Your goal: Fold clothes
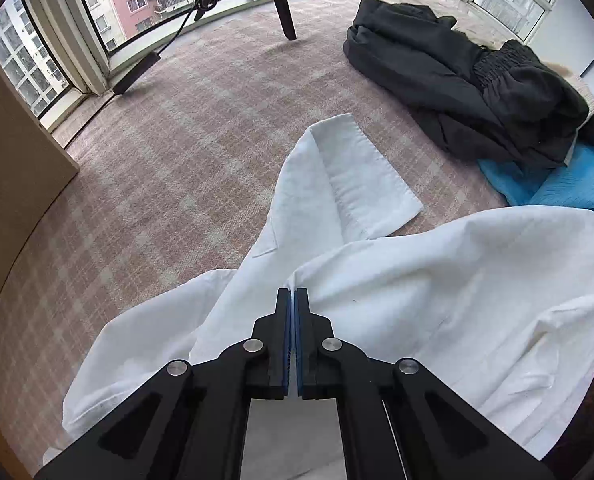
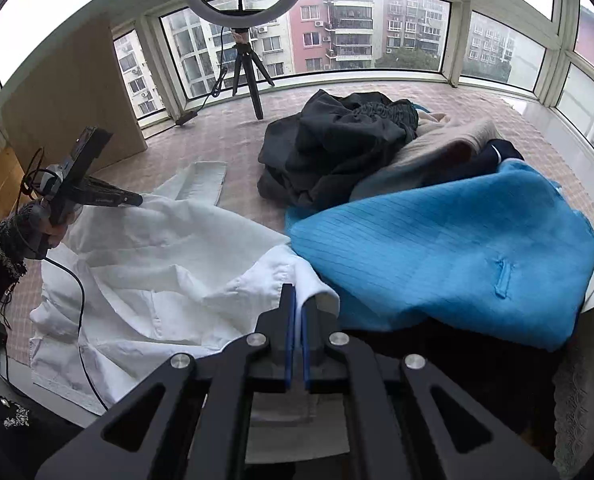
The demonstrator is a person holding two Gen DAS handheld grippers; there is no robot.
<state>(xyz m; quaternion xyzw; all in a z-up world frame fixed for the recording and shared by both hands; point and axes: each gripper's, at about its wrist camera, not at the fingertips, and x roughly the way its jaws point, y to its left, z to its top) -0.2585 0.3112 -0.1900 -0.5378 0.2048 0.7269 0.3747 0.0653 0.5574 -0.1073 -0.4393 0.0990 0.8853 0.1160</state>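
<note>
A white shirt [image 1: 437,280] lies rumpled on the checked pink cloth surface [image 1: 177,152], one sleeve with its cuff [image 1: 361,168] stretched away from me. My left gripper [image 1: 291,294] is shut on a fold of the white shirt near the shoulder seam. In the right wrist view the same shirt [image 2: 157,256] spreads at the left, and my right gripper [image 2: 298,298] is shut on its collar edge. The left gripper [image 2: 137,200] shows there too, pinching the shirt's far side and lifting it slightly.
A heap of black clothes [image 2: 337,148], a beige garment [image 2: 449,140] and a blue knit garment [image 2: 457,248] lie at the right. A ring-light tripod [image 2: 249,64] stands by the bay windows. A wooden panel [image 2: 69,100] stands at the left. A cable [image 2: 83,320] crosses the shirt.
</note>
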